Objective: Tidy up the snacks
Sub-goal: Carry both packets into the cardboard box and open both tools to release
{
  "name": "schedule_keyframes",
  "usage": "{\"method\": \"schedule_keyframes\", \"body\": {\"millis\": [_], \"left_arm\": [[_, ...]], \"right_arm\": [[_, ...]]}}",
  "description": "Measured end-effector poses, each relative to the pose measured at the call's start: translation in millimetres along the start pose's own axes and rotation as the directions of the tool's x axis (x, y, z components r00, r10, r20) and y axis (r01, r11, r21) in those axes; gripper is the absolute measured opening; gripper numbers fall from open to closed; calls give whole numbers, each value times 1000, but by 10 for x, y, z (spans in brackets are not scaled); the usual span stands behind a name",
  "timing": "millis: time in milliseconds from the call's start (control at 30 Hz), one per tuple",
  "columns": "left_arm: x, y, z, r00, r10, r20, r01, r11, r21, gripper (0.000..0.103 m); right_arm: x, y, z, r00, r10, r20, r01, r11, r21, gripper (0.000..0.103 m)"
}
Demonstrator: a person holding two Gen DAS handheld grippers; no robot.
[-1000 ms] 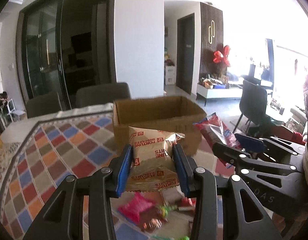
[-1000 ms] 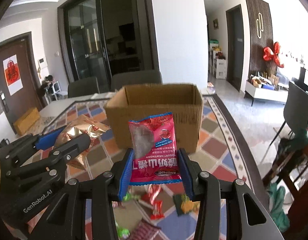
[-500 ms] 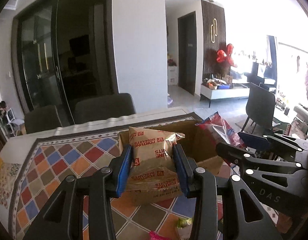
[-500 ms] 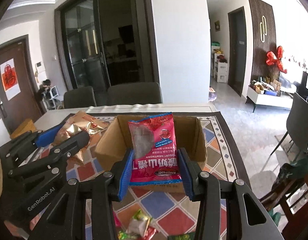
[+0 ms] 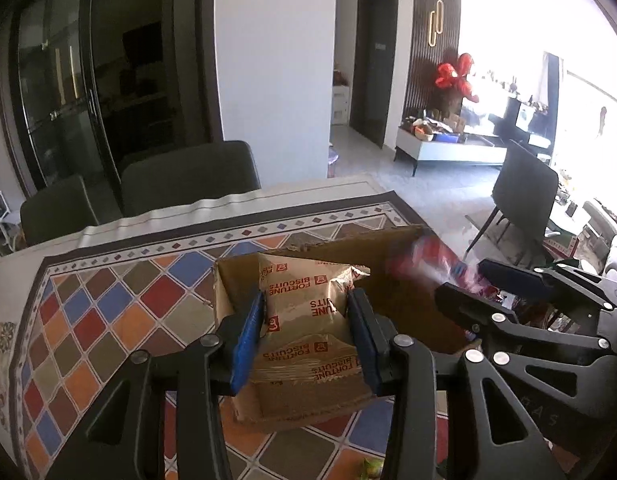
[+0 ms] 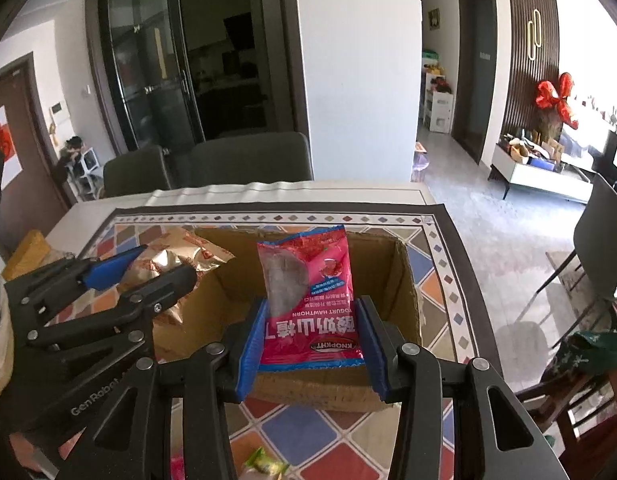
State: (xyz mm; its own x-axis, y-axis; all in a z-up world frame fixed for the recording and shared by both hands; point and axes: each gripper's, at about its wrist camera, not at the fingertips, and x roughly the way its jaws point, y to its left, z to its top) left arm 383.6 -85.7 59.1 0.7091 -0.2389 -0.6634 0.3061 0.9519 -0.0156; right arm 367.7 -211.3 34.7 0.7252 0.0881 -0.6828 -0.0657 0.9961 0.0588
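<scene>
My left gripper (image 5: 306, 338) is shut on a gold Fortune Biscuits packet (image 5: 308, 320) and holds it over the left part of the open cardboard box (image 5: 412, 264). My right gripper (image 6: 310, 344) is shut on a red yogurt hawthorn packet (image 6: 308, 300) and holds it above the same box (image 6: 404, 280). The left gripper (image 6: 144, 276) with the gold packet (image 6: 180, 256) shows at the left of the right wrist view. The right gripper (image 5: 460, 284) with the red packet (image 5: 432, 256) shows at the right of the left wrist view. The box floor is mostly hidden.
The box stands on a chequered tablecloth (image 6: 440, 240). Small wrapped candies (image 6: 264, 464) lie on the cloth in front of the box. Dark chairs (image 6: 248, 160) stand behind the table. A yellow box (image 6: 26, 246) sits at the table's far left.
Both grippers have risen and moved forward with their packets. They now hang over the box opening, and the loose candies have dropped almost out of view.
</scene>
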Motion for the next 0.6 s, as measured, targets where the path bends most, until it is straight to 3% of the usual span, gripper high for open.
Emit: {"method": "schedule_keyframes", "body": {"millis": [67,133,333,600], "left_arm": [[-30,13,2,999,31,19,-31,1000,3,63],[-79,41,-37,999,37,29,-37,999,3,63],[-364,14,-241,992,95,85,-97,995,26,64],[-880,-66,-556,980,104,168,-111,993,36,67]], "right_arm": [[47,17,1,999,-39,-3,39,999,-1,49],[32,-10,1,998,-62,5,62,998,7,56],[-125,-33,-117,997,-69,30,69,998,10,56],[-504,25,-477,994,-54,92,52,999,15,56]]}}
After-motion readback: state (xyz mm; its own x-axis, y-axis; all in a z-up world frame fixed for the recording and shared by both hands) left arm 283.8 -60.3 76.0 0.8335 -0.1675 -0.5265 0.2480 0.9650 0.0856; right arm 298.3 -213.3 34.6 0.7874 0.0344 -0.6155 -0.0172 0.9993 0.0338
